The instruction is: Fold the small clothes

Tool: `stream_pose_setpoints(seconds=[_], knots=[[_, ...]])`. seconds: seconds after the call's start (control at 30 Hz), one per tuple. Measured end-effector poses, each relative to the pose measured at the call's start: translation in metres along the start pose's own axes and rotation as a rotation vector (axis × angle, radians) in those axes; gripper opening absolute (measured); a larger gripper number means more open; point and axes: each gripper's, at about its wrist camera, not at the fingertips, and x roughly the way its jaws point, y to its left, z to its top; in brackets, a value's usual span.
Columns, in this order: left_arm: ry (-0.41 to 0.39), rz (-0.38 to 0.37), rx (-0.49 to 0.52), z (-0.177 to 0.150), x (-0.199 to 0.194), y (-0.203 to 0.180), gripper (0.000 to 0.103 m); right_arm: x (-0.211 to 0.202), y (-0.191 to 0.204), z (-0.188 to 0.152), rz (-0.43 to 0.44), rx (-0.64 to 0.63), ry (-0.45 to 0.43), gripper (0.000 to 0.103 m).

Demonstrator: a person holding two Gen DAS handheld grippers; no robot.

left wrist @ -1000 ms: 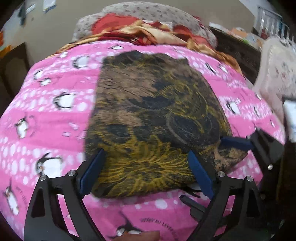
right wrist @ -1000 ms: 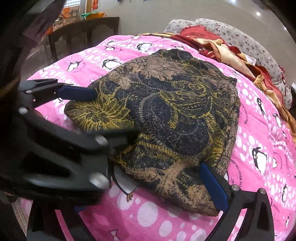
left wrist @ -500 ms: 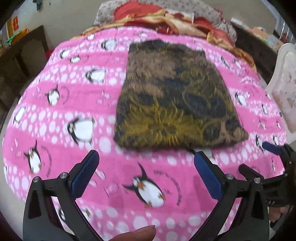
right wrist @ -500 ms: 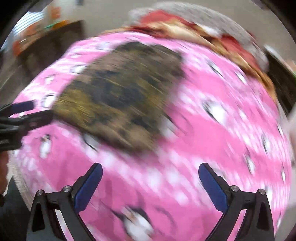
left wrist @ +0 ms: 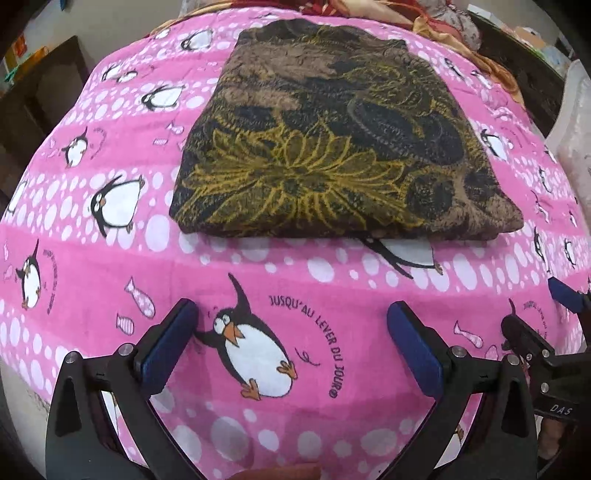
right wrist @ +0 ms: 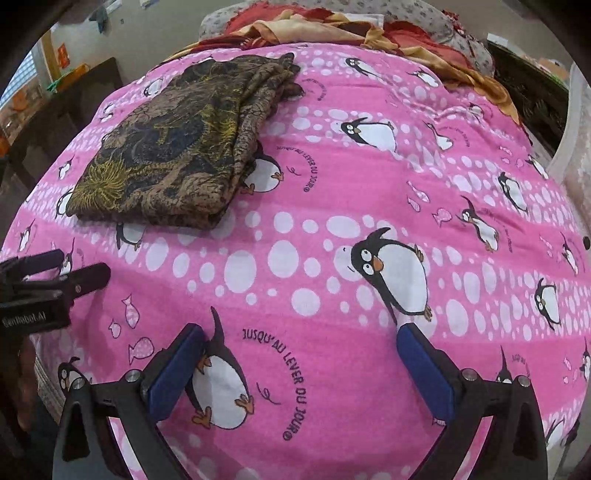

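Both grippers, left gripper (left wrist: 291,314) and right gripper (right wrist: 301,338), hang wide open above the blanket (right wrist: 332,184).

Folded garment (left wrist: 332,136) ahead of the left gripper (left wrist: 291,339): thin matt printed cloth. Bedsheet (right wrist: 332,258) under both grippers: soft matt woven cotton. Gripper frames: matt black plastic, blue pads (right wrist: 424,365), shiny metal screws.

Pink penguin bedspread (right wrist: 332,206), dark wooden furniture (left wrist: 40,96), beige wall (right wrist: 155,33).
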Motion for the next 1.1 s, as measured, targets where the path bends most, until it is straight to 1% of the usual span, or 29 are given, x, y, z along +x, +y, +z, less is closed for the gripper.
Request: stream_pose_setpoints(seconds=[0.07, 0.13, 0.17, 0.23, 0.33, 0.4, 0.43, 0.47, 0.53, 0.57, 0.63, 0.67, 0.73, 0.8, 0.9, 0.97, 1.07, 1.1], knots=[[-0.011, -0.004, 0.009, -0.003, -0.002, 0.0, 0.103, 0.0, -0.002, 0.001, -0.009, 0.002, -0.022, 0.103], [-0.002, -0.006, 0.002, -0.004, -0.003, 0.002, 0.103, -0.001, -0.002, -0.003, -0.013, 0.017, -0.042, 0.103], [0.004, -0.003, 0.003, -0.004, -0.004, 0.002, 0.103, -0.001, -0.002, -0.005, -0.014, 0.029, -0.047, 0.103], [0.01, 0.003, 0.002, -0.001, -0.002, 0.004, 0.103, -0.001, -0.001, -0.005, -0.019, 0.015, -0.041, 0.103], [0.032, 0.011, -0.004, 0.001, 0.002, 0.001, 0.103, 0.0, 0.001, 0.001, -0.029, 0.016, 0.02, 0.103], [0.048, -0.004, 0.012, 0.01, -0.005, -0.002, 0.103, 0.002, -0.001, 0.012, -0.023, 0.022, 0.088, 0.103], [0.034, -0.015, 0.021, 0.017, -0.012, -0.002, 0.103, 0.002, -0.004, 0.017, -0.022, 0.035, 0.11, 0.103], [0.002, -0.012, 0.022, 0.027, -0.025, -0.002, 0.103, -0.002, -0.008, 0.027, -0.035, 0.06, 0.115, 0.103], [-0.04, -0.015, 0.01, 0.045, -0.044, 0.0, 0.103, -0.016, -0.016, 0.043, -0.05, 0.095, 0.072, 0.103], [-0.063, -0.029, -0.008, 0.058, -0.056, 0.003, 0.103, -0.03, -0.019, 0.055, -0.036, 0.111, 0.024, 0.103], [-0.094, -0.025, -0.031, 0.073, -0.071, 0.008, 0.103, -0.054, -0.021, 0.07, 0.025, 0.112, -0.061, 0.103], [-0.118, -0.012, -0.036, 0.081, -0.081, 0.008, 0.103, -0.072, -0.019, 0.078, 0.05, 0.096, -0.118, 0.103], [-0.138, -0.003, -0.024, 0.086, -0.092, 0.006, 0.103, -0.094, -0.014, 0.085, 0.062, 0.07, -0.185, 0.103], [-0.149, -0.002, -0.014, 0.084, -0.1, 0.004, 0.103, -0.114, -0.009, 0.09, 0.079, 0.042, -0.244, 0.103], [-0.153, -0.01, -0.007, 0.084, -0.106, 0.001, 0.103, -0.127, -0.008, 0.091, 0.08, 0.021, -0.272, 0.103], [-0.151, -0.016, -0.005, 0.082, -0.106, 0.0, 0.103, -0.128, -0.008, 0.087, 0.056, 0.007, -0.262, 0.103], [-0.151, -0.007, 0.001, 0.08, -0.105, -0.005, 0.103, -0.125, -0.009, 0.081, 0.009, -0.02, -0.245, 0.103], [-0.149, -0.009, 0.0, 0.08, -0.104, -0.005, 0.103, -0.124, -0.009, 0.08, 0.006, -0.027, -0.24, 0.103]])
